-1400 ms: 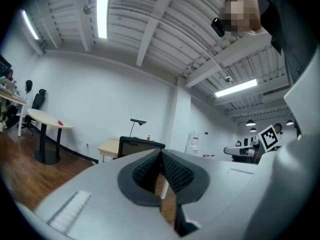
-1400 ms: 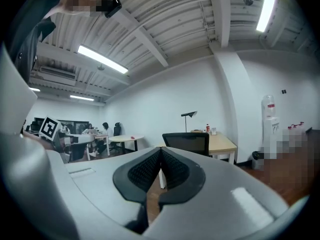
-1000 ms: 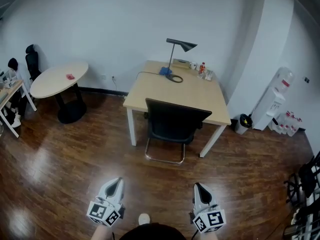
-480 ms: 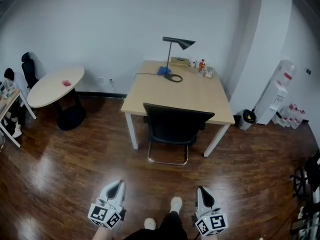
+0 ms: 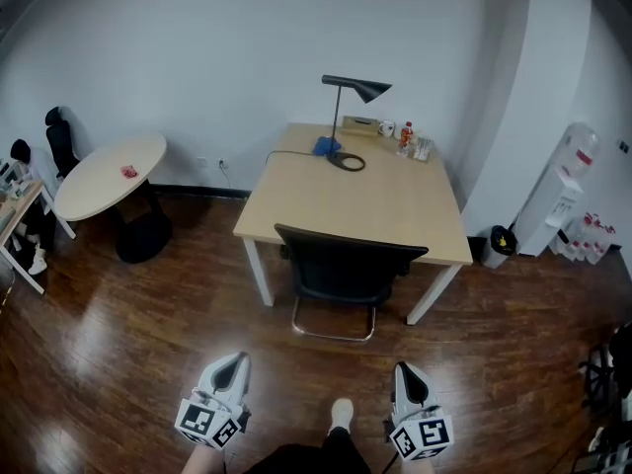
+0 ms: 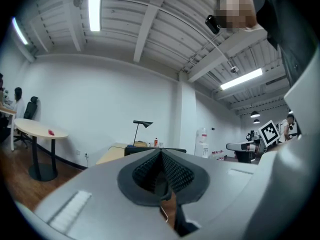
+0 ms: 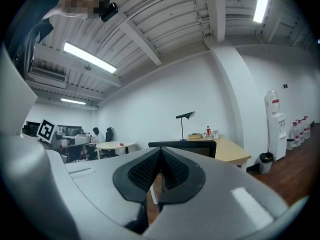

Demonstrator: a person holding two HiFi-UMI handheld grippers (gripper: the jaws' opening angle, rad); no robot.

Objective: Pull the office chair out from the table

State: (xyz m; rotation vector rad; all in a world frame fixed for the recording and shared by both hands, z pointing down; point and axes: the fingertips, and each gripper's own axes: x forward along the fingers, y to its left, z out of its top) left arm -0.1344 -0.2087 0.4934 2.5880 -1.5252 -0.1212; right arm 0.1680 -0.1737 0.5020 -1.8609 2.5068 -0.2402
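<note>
A black office chair (image 5: 346, 268) is tucked under the near edge of a light wooden table (image 5: 355, 197), its backrest toward me. The chair's back also shows past the jaws in the left gripper view (image 6: 150, 149) and in the right gripper view (image 7: 192, 146). My left gripper (image 5: 233, 363) and right gripper (image 5: 405, 371) hang at the bottom of the head view, well short of the chair, both pointing level toward it. Both are shut with nothing between the jaws.
On the table stand a black desk lamp (image 5: 354, 92), a blue object, a cable and small bottles (image 5: 407, 138) at the far edge. A round table (image 5: 109, 174) is at the left, a water dispenser (image 5: 563, 191) and bin (image 5: 501, 242) at the right. Wooden floor (image 5: 148, 344) lies between me and the chair.
The table and chair have grown slightly nearer and larger in the head view. Both grippers keep their place in the picture and stay shut.
</note>
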